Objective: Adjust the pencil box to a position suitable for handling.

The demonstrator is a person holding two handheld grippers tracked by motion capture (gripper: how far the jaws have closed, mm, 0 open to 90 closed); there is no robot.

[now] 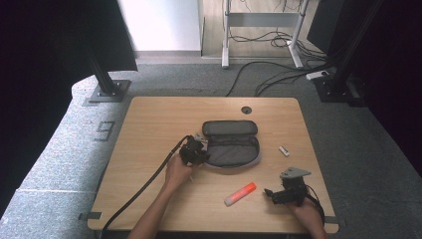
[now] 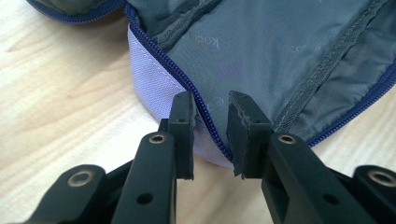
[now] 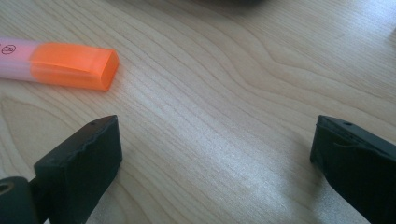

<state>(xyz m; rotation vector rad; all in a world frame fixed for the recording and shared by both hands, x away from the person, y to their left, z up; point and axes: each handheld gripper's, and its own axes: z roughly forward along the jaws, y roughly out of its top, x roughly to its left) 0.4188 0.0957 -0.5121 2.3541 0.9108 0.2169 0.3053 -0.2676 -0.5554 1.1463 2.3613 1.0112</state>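
Observation:
A grey pencil case (image 1: pixel 231 144) with a lilac wall and blue zipper lies open at the middle of the wooden table (image 1: pixel 149 129). My left gripper (image 1: pixel 199 152) is at its near left corner. In the left gripper view the left gripper (image 2: pixel 210 135) straddles the zippered rim of the case (image 2: pixel 261 46), one pad outside on the lilac wall and one inside over the lining, jaws narrow. An orange-capped highlighter (image 1: pixel 240 193) lies near the front edge. My right gripper (image 1: pixel 271 194) rests just right of it, jaws wide apart. In the right gripper view the right gripper (image 3: pixel 215 149) has bare wood between its pads, and the highlighter (image 3: pixel 70 65) lies beyond the left jaw.
A small white object (image 1: pixel 284 151) lies right of the case. A round cable hole (image 1: pixel 247 109) sits near the table's far edge. The left gripper's cable (image 1: pixel 144 186) trails over the front left. Stands and floor cables lie beyond the table.

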